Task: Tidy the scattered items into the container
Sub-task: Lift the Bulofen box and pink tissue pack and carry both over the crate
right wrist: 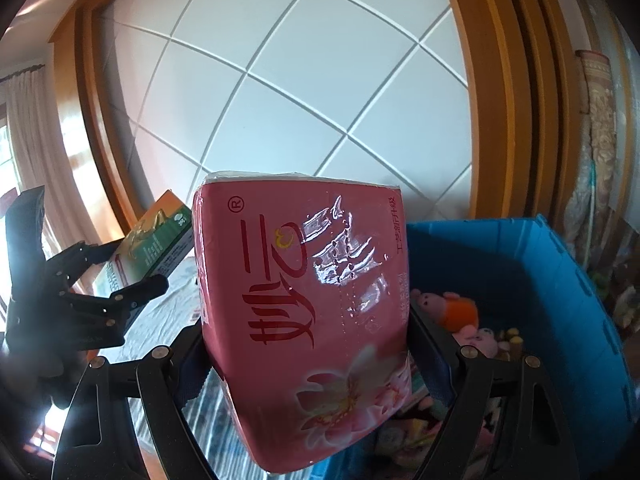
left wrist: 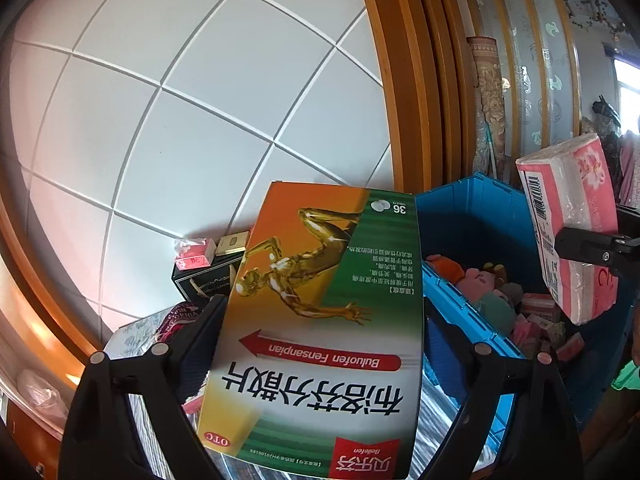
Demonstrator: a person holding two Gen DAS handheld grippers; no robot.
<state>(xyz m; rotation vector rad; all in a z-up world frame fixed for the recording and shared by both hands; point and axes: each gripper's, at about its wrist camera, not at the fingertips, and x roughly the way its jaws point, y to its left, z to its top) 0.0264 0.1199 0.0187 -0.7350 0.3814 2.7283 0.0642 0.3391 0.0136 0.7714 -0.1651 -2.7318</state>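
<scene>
My left gripper is shut on a green and orange medicine box, held up to the left of the blue crate. My right gripper is shut on a pink tissue pack, held over the crate's left edge. The tissue pack also shows in the left wrist view, above the crate. The medicine box and the left gripper show at the left of the right wrist view. The crate holds plush toys and several small packets.
A black box, a small red packet and a gold box lie on the patterned table behind the medicine box. A white tiled wall with an orange wooden frame stands behind. A rolled rug leans beyond the crate.
</scene>
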